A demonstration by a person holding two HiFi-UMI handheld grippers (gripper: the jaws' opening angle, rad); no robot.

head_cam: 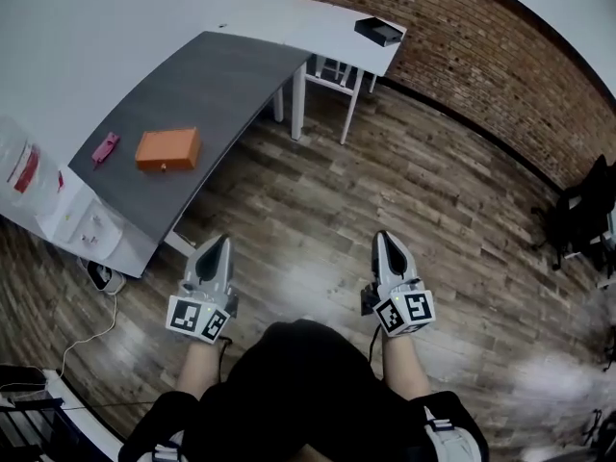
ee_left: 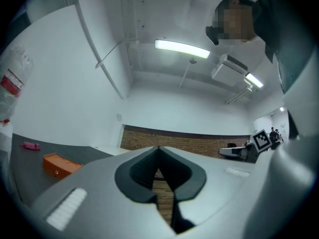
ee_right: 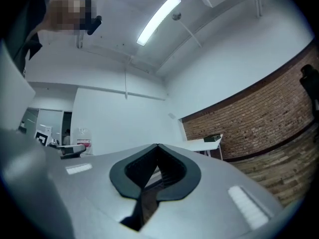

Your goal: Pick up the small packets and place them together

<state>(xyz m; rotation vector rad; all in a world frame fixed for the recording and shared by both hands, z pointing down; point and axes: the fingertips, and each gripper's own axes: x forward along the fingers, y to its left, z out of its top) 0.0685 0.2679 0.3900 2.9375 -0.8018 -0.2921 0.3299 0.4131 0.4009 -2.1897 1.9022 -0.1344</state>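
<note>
One orange box [head_cam: 167,149] on grey table [head_cam: 231,75], apparently shut; pink pkt [head_cam: 105,147] nearby.

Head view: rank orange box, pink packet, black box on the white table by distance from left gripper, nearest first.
From the left gripper:
1. Orange rectangular box, on the grey table, ahead-left.
2. Small pink packet, same table, left of that box.
3. Flat black box, on the far white table.

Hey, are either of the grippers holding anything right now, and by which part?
Nothing is held. The left gripper and the right gripper are both shut and empty, away from the grey table.
</note>
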